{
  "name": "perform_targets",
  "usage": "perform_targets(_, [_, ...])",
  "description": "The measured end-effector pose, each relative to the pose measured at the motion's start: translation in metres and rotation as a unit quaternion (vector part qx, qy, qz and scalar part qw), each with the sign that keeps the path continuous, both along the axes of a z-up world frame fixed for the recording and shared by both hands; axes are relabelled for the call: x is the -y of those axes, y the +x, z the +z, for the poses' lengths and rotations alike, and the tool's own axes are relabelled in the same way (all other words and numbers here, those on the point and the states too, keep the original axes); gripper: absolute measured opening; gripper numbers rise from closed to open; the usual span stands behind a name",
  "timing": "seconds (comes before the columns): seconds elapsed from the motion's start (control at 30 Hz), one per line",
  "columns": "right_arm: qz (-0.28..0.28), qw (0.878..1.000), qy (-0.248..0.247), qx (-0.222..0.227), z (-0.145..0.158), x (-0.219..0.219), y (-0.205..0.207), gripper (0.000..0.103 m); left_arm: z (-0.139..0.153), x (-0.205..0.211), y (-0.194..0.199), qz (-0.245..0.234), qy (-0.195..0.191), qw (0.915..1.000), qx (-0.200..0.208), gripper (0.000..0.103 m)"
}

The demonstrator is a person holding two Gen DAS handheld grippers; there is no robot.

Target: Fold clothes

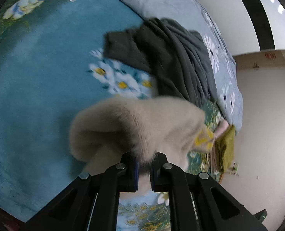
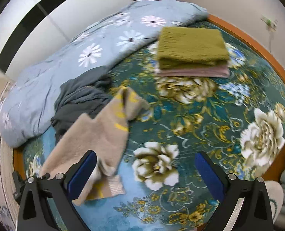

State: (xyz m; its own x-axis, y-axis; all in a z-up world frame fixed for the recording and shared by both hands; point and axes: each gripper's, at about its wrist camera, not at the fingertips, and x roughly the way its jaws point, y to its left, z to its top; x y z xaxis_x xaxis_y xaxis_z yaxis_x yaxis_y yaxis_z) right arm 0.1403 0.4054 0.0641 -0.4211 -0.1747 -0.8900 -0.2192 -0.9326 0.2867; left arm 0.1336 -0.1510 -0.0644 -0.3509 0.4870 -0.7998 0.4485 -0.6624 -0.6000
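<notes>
The beige fuzzy sweater (image 1: 134,127) is soft, light and limp; it drapes from any hold, so an edge or hem offers the surest grip. The left gripper (image 1: 144,171) has its fingers pinching the fabric, which billows just ahead of them over the bed (image 2: 200,115). The right gripper (image 2: 146,173) has its fingers spread, the sweater brushing the left finger (image 2: 82,171). A folded stack (image 2: 192,52) lies far ahead.

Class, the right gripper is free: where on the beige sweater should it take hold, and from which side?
Probably the ribbed hem of the beige sweater, lying flat on the floral bedspread beside the open right gripper. Come from its right, over bare bedspread. The left gripper already pinches the sweater, so a second hold could spread it.
</notes>
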Motion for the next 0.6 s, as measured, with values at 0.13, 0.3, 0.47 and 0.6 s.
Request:
perform_targets(0.13, [0.017,1.0,-0.007,-0.003,0.007,0.026,0.001,0.103,0.006,0.023,-0.023,-0.007,-0.01,0.9998,-0.015,0.008])
perform_targets(0.3, [0.037,0.999,-0.014,-0.008,0.019,0.053,0.007,0.103,-0.001,0.04,-0.054,-0.029,-0.034,0.9989,-0.013,0.008])
perform_targets(0.47, [0.049,0.998,-0.026,-0.011,0.026,0.063,0.013,0.103,-0.011,0.056,-0.059,-0.014,-0.049,0.9986,0.014,0.01])
perform_targets(0.6, [0.051,0.998,-0.033,-0.011,0.03,0.063,0.013,0.103,-0.016,0.073,-0.041,0.033,-0.03,0.9988,0.018,0.033])
